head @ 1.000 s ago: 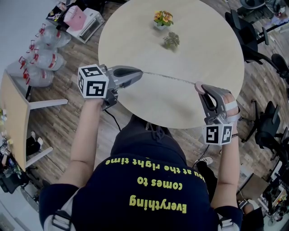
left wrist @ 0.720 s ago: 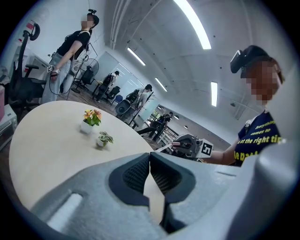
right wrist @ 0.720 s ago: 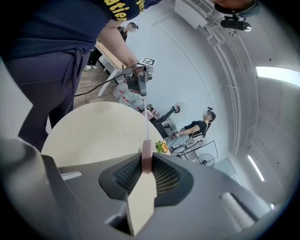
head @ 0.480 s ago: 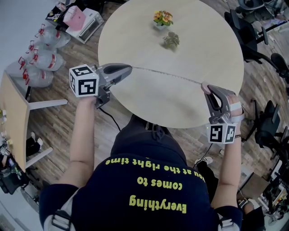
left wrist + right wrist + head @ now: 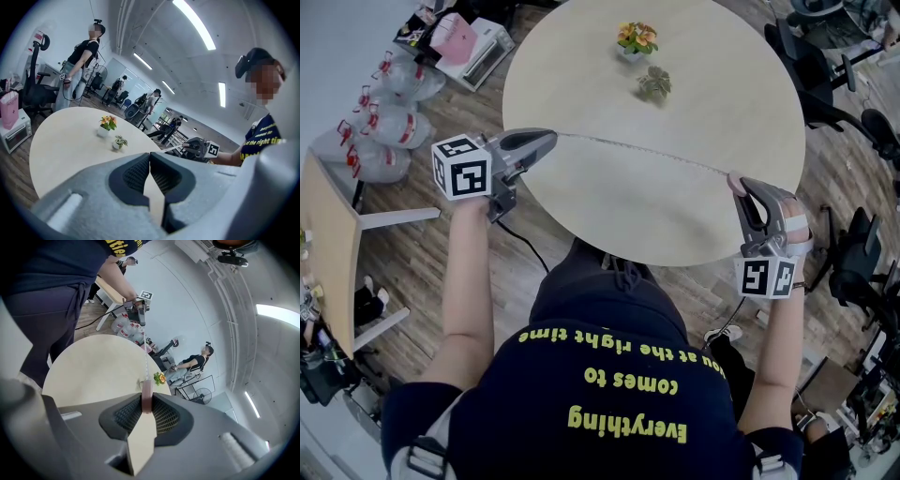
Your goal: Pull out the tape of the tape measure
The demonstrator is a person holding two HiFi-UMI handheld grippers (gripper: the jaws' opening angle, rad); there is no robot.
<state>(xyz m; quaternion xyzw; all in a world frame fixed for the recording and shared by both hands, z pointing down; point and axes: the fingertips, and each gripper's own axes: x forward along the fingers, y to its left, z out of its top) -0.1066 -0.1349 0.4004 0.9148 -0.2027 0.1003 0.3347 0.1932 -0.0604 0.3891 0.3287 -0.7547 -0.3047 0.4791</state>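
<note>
A thin pale tape (image 5: 647,155) stretches in the air above the round beige table (image 5: 712,84), running from one gripper to the other. My left gripper (image 5: 555,137) is shut on the tape's end just off the table's left edge; in the left gripper view its pads (image 5: 140,171) meet with the strip (image 5: 172,149) leading off toward the right gripper (image 5: 199,147). My right gripper (image 5: 737,183) is shut on the small pinkish tape measure case (image 5: 146,398) at the table's right front edge. In the right gripper view the tape (image 5: 146,364) runs toward the left gripper (image 5: 139,311).
Two small potted plants (image 5: 638,39) (image 5: 655,84) stand at the table's far side. Office chairs (image 5: 811,75) crowd the right. A wooden side table (image 5: 328,234) and bags of bottles (image 5: 384,122) are at the left. Other people (image 5: 82,51) stand further back.
The left gripper has moved left off the table's edge and the right gripper has moved right and toward the person. The tape between them is longer.
</note>
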